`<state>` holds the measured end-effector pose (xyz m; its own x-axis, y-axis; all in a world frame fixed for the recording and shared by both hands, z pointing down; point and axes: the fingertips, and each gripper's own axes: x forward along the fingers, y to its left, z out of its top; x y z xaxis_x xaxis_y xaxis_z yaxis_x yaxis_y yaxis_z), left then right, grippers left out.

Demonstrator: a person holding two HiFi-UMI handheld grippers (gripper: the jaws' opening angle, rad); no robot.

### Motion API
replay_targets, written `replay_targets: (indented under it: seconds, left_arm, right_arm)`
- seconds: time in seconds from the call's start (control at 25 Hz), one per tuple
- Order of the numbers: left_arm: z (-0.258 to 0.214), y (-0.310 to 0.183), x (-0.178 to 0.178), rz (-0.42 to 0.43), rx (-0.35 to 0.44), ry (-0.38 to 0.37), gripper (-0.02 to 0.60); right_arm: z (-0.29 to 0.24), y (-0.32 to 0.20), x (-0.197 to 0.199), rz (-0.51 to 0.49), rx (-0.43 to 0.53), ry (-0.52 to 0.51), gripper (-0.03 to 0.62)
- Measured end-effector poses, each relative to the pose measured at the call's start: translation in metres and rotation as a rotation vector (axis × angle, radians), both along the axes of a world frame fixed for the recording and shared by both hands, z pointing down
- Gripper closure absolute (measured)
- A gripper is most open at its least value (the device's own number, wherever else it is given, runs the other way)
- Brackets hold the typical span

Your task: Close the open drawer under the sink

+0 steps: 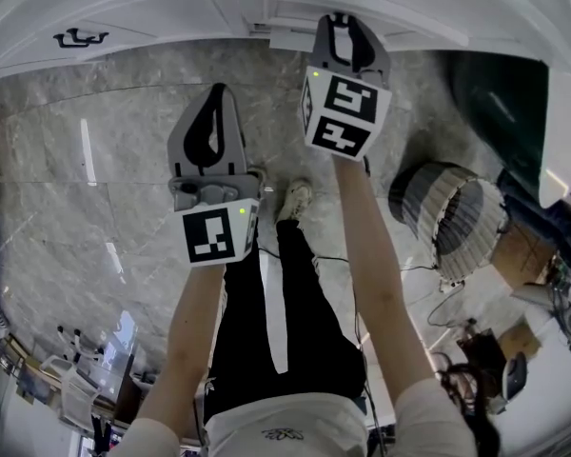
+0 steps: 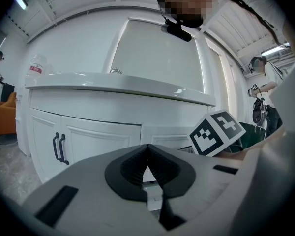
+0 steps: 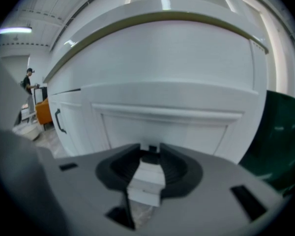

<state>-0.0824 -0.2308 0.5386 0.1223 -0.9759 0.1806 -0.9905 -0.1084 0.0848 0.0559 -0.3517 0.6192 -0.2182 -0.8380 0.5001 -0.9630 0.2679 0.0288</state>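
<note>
Grey marble floor (image 1: 95, 188) runs up to the white vanity (image 2: 98, 132); a ribbed basket (image 1: 452, 217) stands right of it, an orange seat (image 2: 5, 119) far left.

No word or number can be read. The left cube (image 1: 216, 236) on the left claw (image 1: 215, 91) and the right cube (image 1: 341, 112) on the right claw (image 1: 341, 19) carry only black-and-white squares. Up-left of the left claw, a bottle (image 2: 37, 65) has a red label too small to read.

Drawer (image 3: 167, 129) ahead of right gripper (image 3: 150, 150) white; gripper grey, pads (image 3: 176, 168) black; floor (image 1: 95, 141) beneath grey marbled; dark green object (image 3: 280, 136) rightward.
</note>
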Motion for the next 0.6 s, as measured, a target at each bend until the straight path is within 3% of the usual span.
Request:
replay_targets:
  seconds: [0.32, 0.6]
  left_arm:
    - [-0.017, 0.009, 0.000, 0.006, 0.026, -0.004, 0.560]
    - [-0.065, 0.016, -0.003, 0.006, 0.083, -0.001, 0.560]
  right_arm:
    - [0.002, 0.004, 0.006, 0.104, -0.098, -0.179, 0.445]
    - [-0.042, 0.025, 0.010, 0.132, -0.077, -0.190, 0.442]
